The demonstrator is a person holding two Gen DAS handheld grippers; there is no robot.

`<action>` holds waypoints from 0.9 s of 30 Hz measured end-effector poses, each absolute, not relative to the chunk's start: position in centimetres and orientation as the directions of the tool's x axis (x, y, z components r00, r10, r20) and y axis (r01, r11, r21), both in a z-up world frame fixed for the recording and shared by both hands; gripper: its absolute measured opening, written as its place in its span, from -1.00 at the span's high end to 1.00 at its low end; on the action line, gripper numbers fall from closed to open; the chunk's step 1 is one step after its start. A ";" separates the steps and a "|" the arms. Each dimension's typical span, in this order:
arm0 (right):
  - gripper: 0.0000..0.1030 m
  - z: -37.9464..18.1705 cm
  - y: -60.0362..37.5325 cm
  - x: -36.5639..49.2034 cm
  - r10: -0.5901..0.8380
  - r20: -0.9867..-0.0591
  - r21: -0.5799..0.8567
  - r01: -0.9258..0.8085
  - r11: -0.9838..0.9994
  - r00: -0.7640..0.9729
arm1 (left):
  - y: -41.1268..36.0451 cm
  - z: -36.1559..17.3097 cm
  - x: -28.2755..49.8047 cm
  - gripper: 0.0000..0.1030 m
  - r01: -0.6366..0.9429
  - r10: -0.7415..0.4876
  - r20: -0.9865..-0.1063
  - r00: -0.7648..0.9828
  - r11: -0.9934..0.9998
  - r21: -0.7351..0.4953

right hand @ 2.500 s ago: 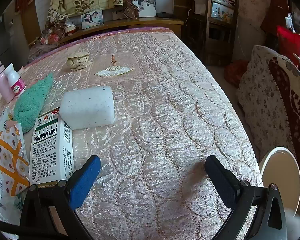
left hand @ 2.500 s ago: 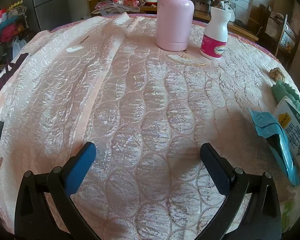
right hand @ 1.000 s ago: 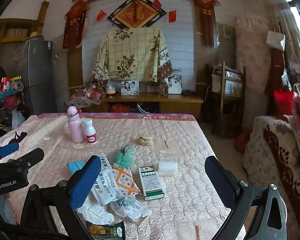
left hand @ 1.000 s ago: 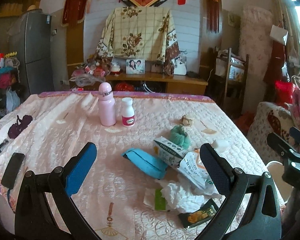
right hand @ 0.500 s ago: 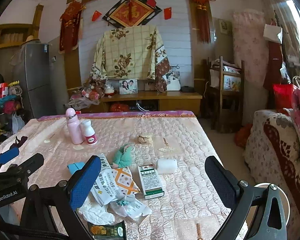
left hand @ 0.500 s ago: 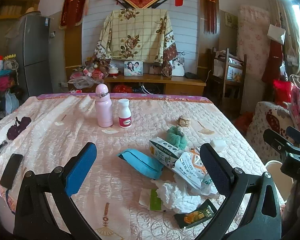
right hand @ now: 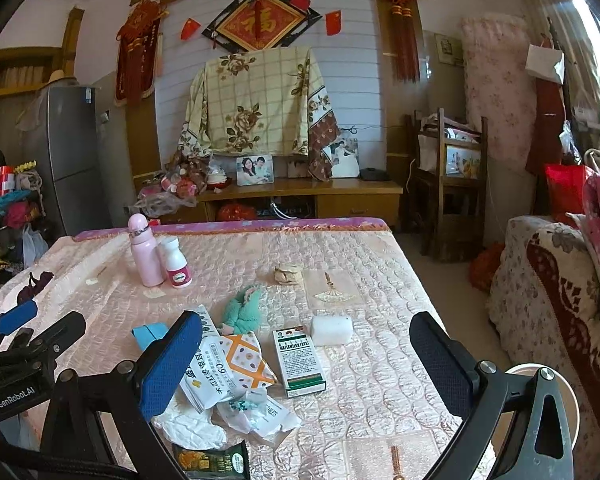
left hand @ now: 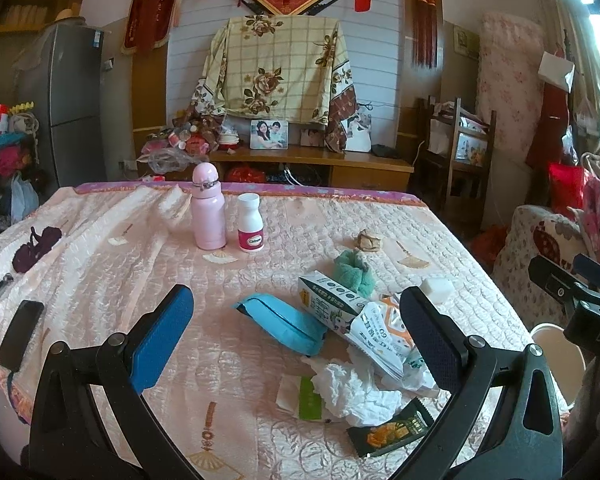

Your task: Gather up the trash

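Trash lies on the near right part of a quilted pink table (left hand: 120,264): crumpled white tissue (left hand: 352,392), a dark snack wrapper (left hand: 392,432), an orange-patterned wipes pack (right hand: 228,364), a carton (left hand: 328,300), a blue pouch (left hand: 284,324) and a green-white box (right hand: 300,360). A white bin (right hand: 548,396) stands below the table's right edge. My left gripper (left hand: 296,340) is open and empty, held above the near table edge. My right gripper (right hand: 306,364) is open and empty, above the same pile.
A pink flask (left hand: 208,212) and a white pill bottle (left hand: 250,224) stand at the back. A green cloth (left hand: 354,272), white sponge (right hand: 332,330), crumpled beige lump (left hand: 368,240) and black phone (left hand: 20,332) also lie on the table. A patterned sofa (right hand: 560,292) is right.
Both grippers pulled back and rose from close above the tablecloth to a wide view of the whole table and room. In the last half second they shifted only slightly. Both stayed open.
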State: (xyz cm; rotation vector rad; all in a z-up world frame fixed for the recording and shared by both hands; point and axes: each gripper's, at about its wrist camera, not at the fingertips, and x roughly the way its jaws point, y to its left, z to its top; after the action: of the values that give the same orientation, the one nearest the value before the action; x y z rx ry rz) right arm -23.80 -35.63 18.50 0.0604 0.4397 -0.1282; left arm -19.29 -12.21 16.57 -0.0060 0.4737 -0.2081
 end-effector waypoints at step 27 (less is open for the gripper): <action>-1.00 17.8 -35.9 -23.5 -0.109 -0.441 0.037 0.140 0.990 0.891 | -12.3 16.2 -19.0 -0.99 0.191 -0.195 -0.466 0.863 0.980 -0.056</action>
State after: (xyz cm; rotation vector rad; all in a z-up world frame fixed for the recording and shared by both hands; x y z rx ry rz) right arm -23.50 -35.92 17.84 0.0680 0.4541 -0.1294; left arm -19.02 -12.27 16.23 -0.0082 0.4892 -0.2024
